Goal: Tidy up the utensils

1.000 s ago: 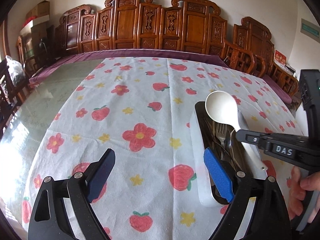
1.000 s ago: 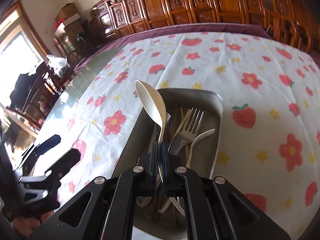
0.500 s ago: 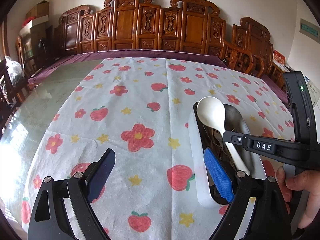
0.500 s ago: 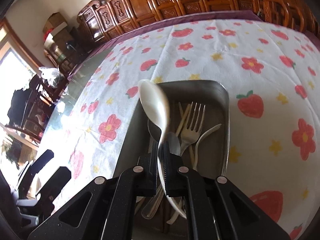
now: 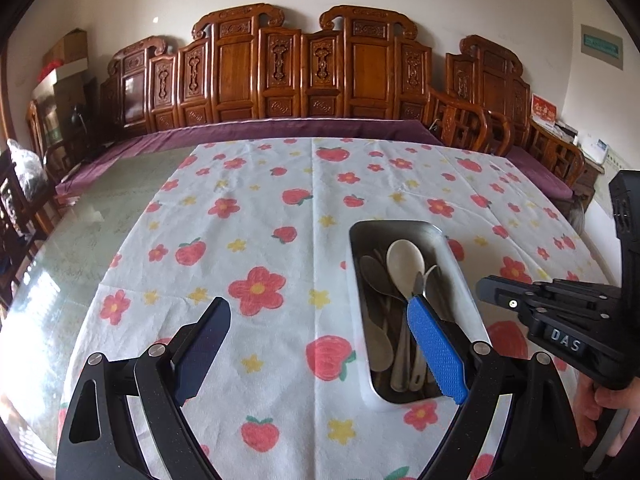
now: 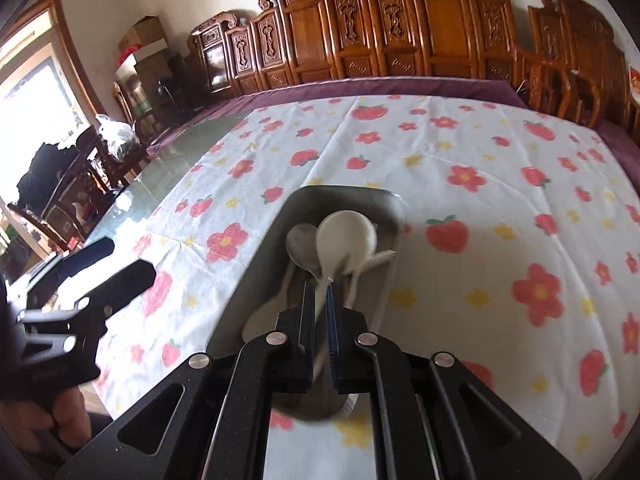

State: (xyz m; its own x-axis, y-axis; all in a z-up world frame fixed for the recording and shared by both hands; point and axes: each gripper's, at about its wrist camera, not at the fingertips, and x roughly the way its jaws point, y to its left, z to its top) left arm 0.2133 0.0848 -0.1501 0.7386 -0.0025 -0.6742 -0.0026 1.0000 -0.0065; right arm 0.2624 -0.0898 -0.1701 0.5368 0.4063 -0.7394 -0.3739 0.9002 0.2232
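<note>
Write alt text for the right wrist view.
The right gripper, nearly shut, pinches the handle of a white spoon above a metal tray of cutlery on a strawberry-print tablecloth. The left gripper hovers open at left.

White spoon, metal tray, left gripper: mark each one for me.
white spoon point(image 6: 346, 236), right wrist view, on its bowl.
metal tray point(image 5: 400, 225), left wrist view, on its far rim.
left gripper point(image 5: 320, 328), left wrist view, midway between its open fingertips.
</note>
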